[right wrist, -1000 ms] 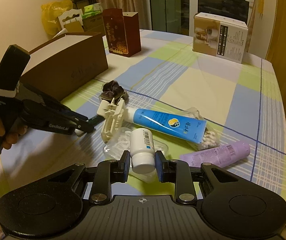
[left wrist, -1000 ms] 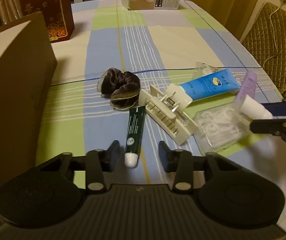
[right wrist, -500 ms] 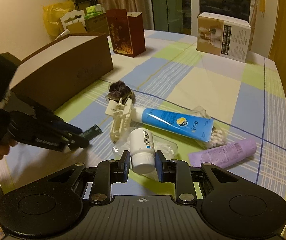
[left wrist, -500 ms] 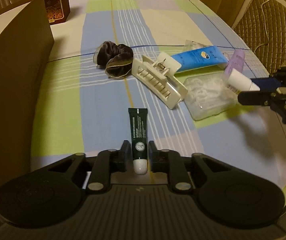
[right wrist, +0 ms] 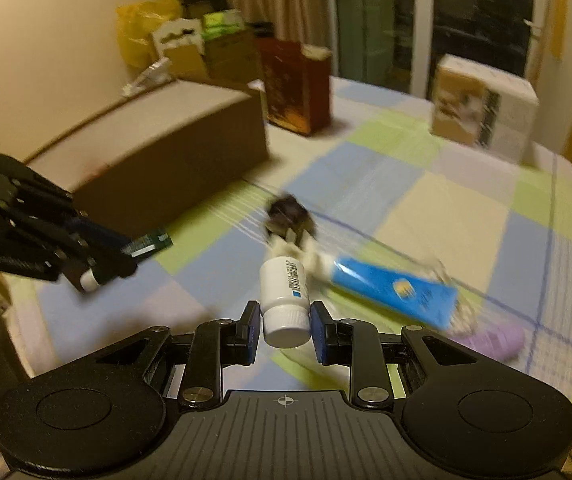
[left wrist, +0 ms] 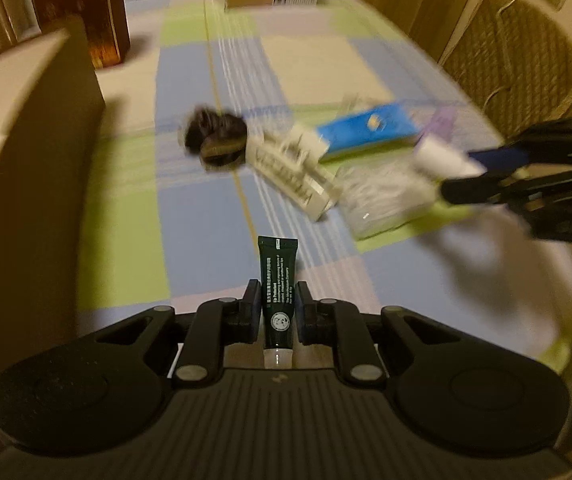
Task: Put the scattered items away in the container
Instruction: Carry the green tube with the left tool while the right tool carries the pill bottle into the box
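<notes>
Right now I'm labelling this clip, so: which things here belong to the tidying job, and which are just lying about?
Job:
- green tube, in left gripper
- white bottle, in right gripper
- scrunchie
- hair claw
- blue tube
- purple tube
- clear swab box
- brown container

Lying about:
- red box
- printed carton
- chair

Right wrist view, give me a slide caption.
Right gripper shut on a white bottle, lifted above the checked tablecloth.

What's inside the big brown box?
You can't see in. Both views show only the big brown box's outer walls and pale top edge, from the side. Its inside is hidden, so whether anything is in it can't be told.
</notes>
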{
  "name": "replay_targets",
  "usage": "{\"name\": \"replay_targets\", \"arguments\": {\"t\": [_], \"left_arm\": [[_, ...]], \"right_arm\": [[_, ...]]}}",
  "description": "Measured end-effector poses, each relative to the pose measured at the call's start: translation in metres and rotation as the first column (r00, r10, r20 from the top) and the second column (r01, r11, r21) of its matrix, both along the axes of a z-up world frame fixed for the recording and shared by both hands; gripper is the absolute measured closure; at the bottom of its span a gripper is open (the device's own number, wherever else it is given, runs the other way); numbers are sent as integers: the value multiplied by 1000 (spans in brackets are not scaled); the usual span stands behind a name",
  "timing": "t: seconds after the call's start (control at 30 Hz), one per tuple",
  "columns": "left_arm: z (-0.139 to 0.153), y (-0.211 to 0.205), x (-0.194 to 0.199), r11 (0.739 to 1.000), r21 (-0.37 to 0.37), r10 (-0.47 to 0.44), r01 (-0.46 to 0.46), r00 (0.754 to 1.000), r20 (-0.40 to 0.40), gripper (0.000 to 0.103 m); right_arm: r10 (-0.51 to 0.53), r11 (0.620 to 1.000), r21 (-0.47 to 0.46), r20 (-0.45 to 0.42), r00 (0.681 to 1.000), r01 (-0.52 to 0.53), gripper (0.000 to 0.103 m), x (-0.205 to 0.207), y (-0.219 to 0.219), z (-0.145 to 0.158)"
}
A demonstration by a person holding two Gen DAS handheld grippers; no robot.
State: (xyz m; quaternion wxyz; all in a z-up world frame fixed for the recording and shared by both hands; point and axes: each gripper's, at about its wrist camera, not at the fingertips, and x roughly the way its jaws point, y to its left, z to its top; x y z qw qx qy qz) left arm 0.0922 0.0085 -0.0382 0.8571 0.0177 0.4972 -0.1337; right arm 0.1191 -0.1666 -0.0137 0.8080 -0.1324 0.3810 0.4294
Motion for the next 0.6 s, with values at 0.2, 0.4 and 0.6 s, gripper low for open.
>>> {"name": "replay_targets", "arguments": {"t": [0.2, 0.4, 0.6], "left_arm": [[64, 45, -25, 999, -10, 40, -39, 994, 98, 90], [104, 104, -41, 992, 13, 120, -123, 982, 148, 90], [113, 157, -50, 976, 83, 186, -200, 970, 156, 90]], "right_arm": [[90, 993, 71, 4, 996, -91, 73, -5, 41, 34], [206, 972, 114, 23, 978, -207, 73, -13, 97, 63], [303, 944, 123, 45, 952, -307, 73, -15, 163, 75]]}}
